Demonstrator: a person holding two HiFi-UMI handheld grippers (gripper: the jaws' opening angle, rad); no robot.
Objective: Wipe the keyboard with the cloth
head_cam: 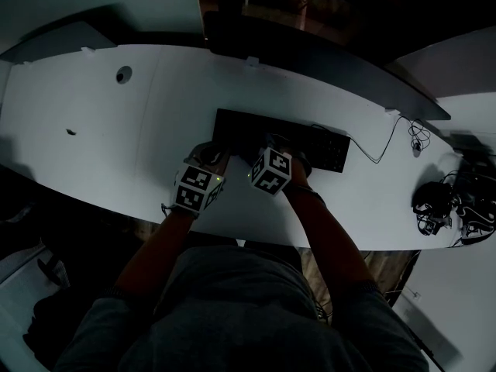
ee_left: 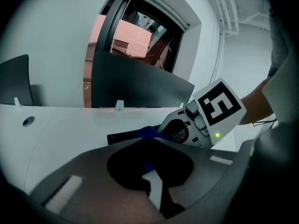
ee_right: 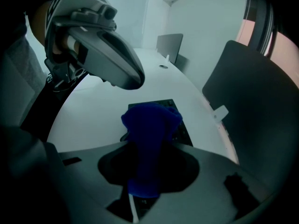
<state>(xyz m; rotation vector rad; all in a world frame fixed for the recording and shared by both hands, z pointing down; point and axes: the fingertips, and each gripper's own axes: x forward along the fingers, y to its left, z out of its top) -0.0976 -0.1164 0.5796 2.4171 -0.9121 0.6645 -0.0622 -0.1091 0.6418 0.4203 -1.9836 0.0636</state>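
Noted blue cloth (ee_right: 148, 136) as soft, fuzzy fabric, matt. Black keyboard (head_cam: 327, 149): matt plastic. White desk (head_cam: 101, 126): smooth, slight sheen.

A long white desk (head_cam: 93, 130) with a curved front edge spans the head view. A round cable hole (head_cam: 123, 74) sits near its left end. A dark partition panel (ee_left: 135, 85) stands along its far edge. Behind it, a white wall (ee_left: 56, 27) has an opening (ee_left: 126, 36) showing pinkish surfaces. Overall lighting is dim.

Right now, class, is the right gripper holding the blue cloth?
Yes, the right gripper is shut on the blue cloth, with the keyboard just beyond.
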